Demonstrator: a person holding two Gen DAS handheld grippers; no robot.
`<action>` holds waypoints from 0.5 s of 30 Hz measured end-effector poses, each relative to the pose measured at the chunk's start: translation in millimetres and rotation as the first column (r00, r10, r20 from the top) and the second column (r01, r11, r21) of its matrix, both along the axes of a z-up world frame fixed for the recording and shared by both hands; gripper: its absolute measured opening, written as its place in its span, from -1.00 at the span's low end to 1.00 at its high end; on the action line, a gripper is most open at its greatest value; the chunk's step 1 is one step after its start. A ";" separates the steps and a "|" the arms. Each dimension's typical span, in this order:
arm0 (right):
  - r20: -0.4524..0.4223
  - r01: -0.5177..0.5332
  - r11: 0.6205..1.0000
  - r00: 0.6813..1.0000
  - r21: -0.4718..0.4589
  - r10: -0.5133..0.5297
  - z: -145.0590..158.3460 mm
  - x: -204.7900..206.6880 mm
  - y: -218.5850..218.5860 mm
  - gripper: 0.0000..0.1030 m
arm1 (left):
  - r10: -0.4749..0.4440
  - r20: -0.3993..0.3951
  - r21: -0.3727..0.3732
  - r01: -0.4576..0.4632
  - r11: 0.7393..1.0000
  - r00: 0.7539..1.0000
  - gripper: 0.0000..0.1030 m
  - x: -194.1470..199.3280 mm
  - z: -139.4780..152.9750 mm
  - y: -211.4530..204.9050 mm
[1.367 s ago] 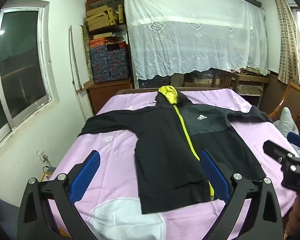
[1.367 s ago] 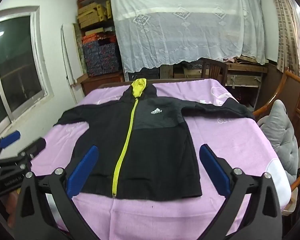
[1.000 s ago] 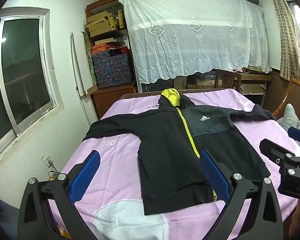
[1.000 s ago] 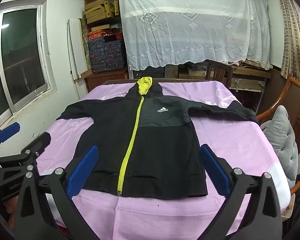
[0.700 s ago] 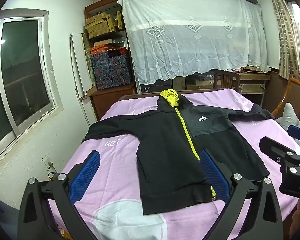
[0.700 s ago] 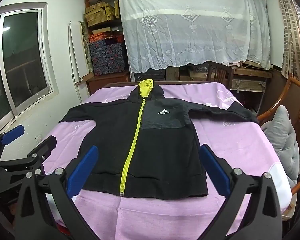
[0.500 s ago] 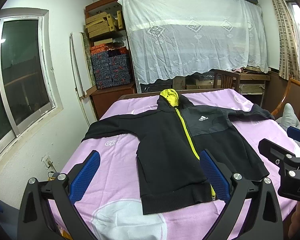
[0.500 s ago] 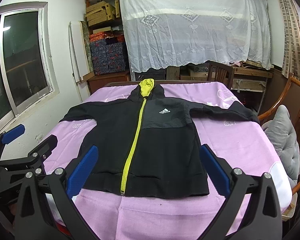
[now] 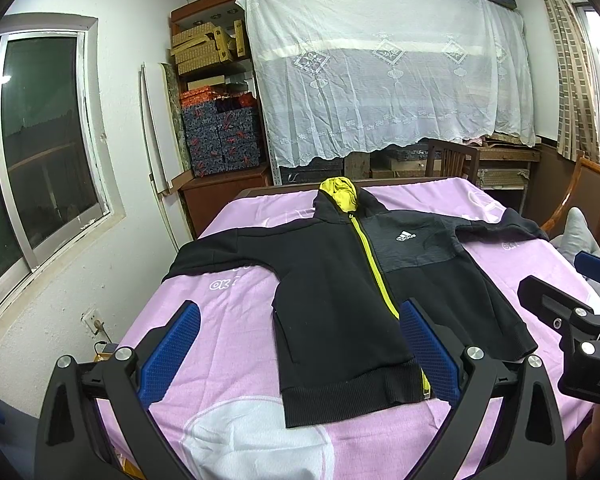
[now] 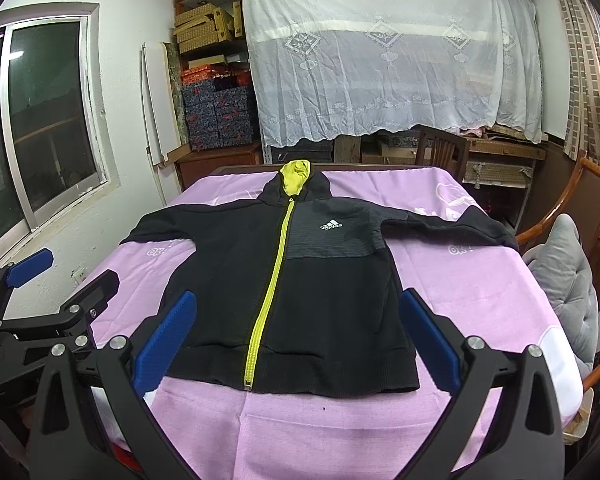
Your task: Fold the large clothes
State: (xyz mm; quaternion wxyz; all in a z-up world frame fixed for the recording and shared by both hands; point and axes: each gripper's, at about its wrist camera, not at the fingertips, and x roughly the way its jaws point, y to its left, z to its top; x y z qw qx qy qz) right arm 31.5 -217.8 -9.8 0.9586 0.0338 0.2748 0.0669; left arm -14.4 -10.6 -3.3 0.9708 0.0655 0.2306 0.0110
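A black hooded jacket (image 9: 340,288) with a yellow zipper and yellow hood lining lies flat, front up, sleeves spread, on a table with a pink cloth (image 9: 228,320). It also shows in the right wrist view (image 10: 300,280). My left gripper (image 9: 298,352) is open and empty, held above the near left part of the hem. My right gripper (image 10: 296,340) is open and empty, above the near hem. Each gripper shows at the edge of the other's view.
A window (image 9: 40,152) and white wall are on the left. Shelves with boxes (image 9: 216,120) and a white lace curtain (image 9: 388,80) stand behind the table. A wooden chair with a grey cushion (image 10: 568,272) is at the right.
Both grippers have drawn back a little and risen slightly, so the jacket sits a bit farther off. Both stay open. The jacket has not moved.
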 end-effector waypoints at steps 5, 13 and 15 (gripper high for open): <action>0.004 -0.002 1.000 1.000 0.001 0.002 -0.9 0.1 -0.6 0.92 | -0.001 -0.001 0.001 0.001 1.000 1.000 0.93 -0.7 -1.2 -0.5; 0.004 -0.002 1.000 1.000 0.001 0.002 -1.7 -0.6 0.4 0.92 | -0.001 -0.001 0.001 0.001 1.000 1.000 0.93 -1.6 -1.4 -0.6; 0.004 -0.003 1.000 1.000 0.002 0.003 -1.7 -0.3 -0.4 0.92 | -0.001 -0.002 0.000 0.001 1.000 1.000 0.93 -1.2 -1.3 -0.7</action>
